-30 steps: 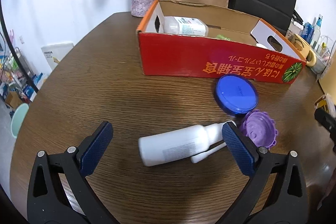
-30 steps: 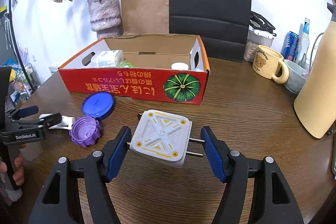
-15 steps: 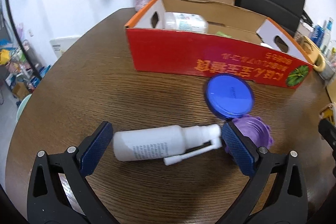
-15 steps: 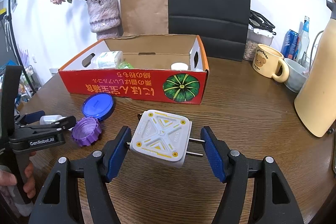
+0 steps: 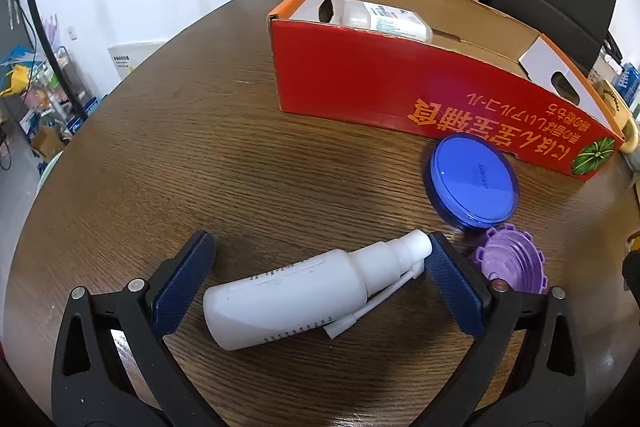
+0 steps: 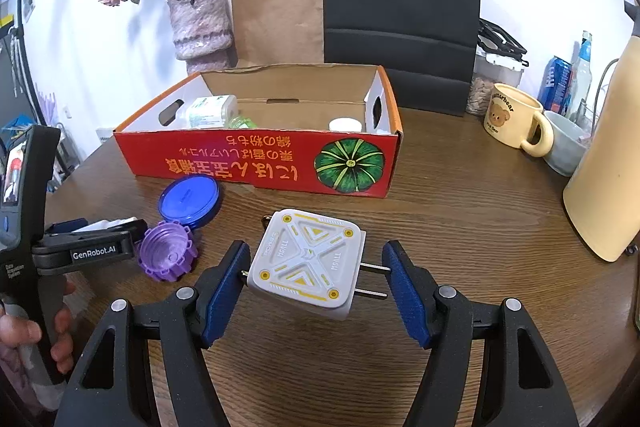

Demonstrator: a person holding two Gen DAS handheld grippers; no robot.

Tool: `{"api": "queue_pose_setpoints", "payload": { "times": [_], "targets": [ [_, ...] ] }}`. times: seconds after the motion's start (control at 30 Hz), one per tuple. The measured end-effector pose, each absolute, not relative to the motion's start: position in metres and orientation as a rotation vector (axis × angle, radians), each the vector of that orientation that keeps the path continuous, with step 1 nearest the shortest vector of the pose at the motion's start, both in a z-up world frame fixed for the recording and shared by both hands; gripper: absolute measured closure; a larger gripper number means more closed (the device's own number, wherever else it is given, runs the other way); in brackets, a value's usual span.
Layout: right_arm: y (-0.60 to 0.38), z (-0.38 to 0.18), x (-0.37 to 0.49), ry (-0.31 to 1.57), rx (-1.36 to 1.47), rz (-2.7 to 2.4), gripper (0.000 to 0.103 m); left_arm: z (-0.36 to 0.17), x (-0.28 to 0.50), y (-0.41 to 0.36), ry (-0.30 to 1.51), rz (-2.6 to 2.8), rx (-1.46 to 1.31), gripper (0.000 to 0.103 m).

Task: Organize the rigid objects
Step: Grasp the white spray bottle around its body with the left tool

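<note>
- My left gripper (image 5: 320,279) is spread wide over the wooden table (image 5: 180,155), clamping nothing; the white spray bottle (image 5: 304,295) lies on its side between the two pads.
- The bottle's nozzle end touches or nearly touches the right pad (image 5: 454,289); its base sits just apart from the left pad (image 5: 182,285).
- Just right of that gripper I see the purple cap (image 5: 510,263), open side up, and a little farther off the blue lid (image 5: 472,183), which leans near the front wall of the red box (image 5: 360,79).
- Inside the red box a white labelled bottle (image 5: 386,21) lies at the far left end.
- My right gripper (image 6: 316,289) is also released and wide open, straddling the white plug adapter (image 6: 306,263), which rests on the table with its two prongs pointing at the right pad (image 6: 404,293).
- I cannot tell whether the adapter's left edge touches the left pad (image 6: 224,293); they are very close.
- In the right wrist view a white jar top (image 6: 346,125) shows in the box's right end.
- Far right on the table stand a bear mug (image 6: 514,121) and a cream jug (image 6: 608,179).
- Behind the box stand a vase of dried flowers (image 6: 200,23), a brown paper bag (image 6: 276,15) and a black bag (image 6: 400,15).
</note>
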State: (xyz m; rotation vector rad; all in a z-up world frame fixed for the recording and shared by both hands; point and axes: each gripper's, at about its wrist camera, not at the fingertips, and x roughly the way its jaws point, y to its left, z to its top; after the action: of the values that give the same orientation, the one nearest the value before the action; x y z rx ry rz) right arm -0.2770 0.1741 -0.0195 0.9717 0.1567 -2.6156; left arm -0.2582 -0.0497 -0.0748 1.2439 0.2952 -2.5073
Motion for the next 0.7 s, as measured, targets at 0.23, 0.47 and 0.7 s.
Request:
{"api": "queue_pose_setpoints", "payload": {
  "times": [0.23, 0.47, 0.7],
  "targets": [
    [0.174, -0.019, -0.276, 0.158, 0.967, -2.616, 0.030, -0.073, -0.253, -0.046, 0.303, -2.549, 1.246, 0.009],
    [0.174, -0.016, -0.274, 0.156, 0.956, -2.614, 0.030, -0.066, -0.250, -0.042, 0.275, -2.593, 1.205, 0.009],
    [0.175, -0.015, -0.274, 0.149, 0.947, -2.616, 0.030, -0.053, -0.245, -0.039, 0.237, -2.625, 1.133, 0.009]
  ]
}}
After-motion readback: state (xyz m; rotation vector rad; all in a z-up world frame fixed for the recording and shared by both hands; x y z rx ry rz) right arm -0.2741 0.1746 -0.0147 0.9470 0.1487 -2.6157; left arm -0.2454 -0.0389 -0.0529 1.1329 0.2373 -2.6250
